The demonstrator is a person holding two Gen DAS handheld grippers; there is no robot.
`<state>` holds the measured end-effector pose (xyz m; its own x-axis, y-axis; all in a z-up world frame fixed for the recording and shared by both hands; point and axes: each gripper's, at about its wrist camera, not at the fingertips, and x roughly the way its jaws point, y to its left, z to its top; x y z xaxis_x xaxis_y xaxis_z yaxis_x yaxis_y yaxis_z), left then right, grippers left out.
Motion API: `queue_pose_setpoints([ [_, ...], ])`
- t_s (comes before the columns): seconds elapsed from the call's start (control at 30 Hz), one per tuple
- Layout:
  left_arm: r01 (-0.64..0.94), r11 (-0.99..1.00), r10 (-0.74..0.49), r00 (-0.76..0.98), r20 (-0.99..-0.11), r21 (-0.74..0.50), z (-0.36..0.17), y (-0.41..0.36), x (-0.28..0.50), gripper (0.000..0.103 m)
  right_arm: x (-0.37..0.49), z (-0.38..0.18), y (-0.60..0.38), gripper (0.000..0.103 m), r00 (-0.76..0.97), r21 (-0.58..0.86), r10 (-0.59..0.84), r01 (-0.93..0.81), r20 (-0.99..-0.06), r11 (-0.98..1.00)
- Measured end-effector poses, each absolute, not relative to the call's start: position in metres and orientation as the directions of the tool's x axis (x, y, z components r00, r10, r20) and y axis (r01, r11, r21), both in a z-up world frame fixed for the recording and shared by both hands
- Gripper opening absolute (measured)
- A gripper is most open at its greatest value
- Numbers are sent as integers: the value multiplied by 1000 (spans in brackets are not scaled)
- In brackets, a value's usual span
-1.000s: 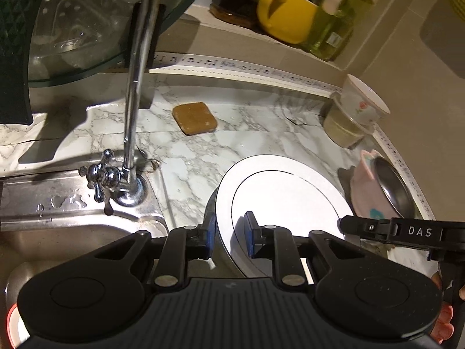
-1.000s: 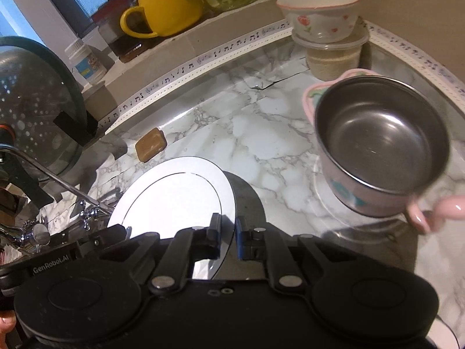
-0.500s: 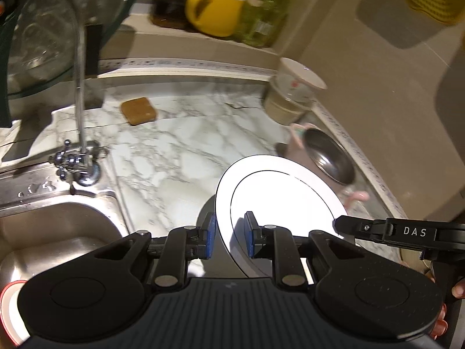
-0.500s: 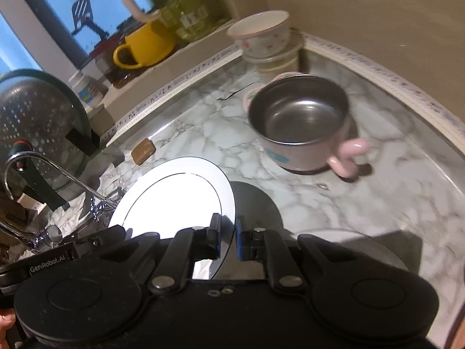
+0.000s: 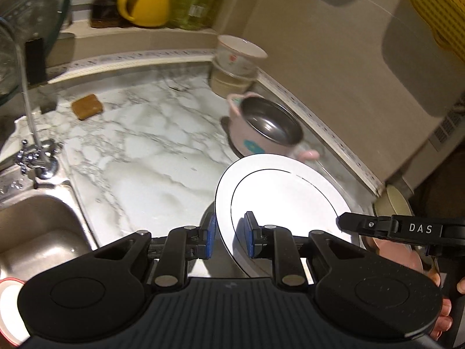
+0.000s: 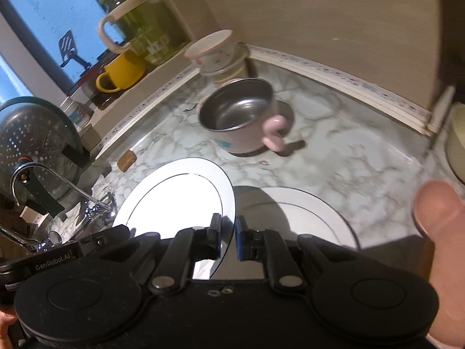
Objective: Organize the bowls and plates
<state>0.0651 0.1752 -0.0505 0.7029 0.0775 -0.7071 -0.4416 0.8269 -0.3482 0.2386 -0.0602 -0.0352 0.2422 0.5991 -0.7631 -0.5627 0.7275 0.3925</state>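
While both tongs, left (image 5: 227,238) and right (image 6: 226,240), clamp one white plate (image 5: 279,197) tilted on edge, only the right view shows a second plate (image 6: 314,215) flat on the table (image 6: 334,151) beyond them.

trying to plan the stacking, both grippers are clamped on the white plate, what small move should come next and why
Probably carry the white plate a little further over the second white plate lying on the marble counter, then lower it level. The left gripper and right gripper hold its opposite rims, and it hangs tilted, only partly over that plate.

White plate (image 5: 279,192), grey-veined marble counter (image 5: 151,157)
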Motion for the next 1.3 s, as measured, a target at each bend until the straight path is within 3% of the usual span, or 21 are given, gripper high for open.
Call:
queue_pose_setpoints([
  [0.5,-345,887,-10,651,-759,-307,-76,121,86,20,230,-55,-125,10,288,381,543,-464,-789,800],
  [1.3,-304,916,-28,606,-795,-264,-111,108,105,19,232,-87,-144,9,252,390,509,-402,-823,829],
])
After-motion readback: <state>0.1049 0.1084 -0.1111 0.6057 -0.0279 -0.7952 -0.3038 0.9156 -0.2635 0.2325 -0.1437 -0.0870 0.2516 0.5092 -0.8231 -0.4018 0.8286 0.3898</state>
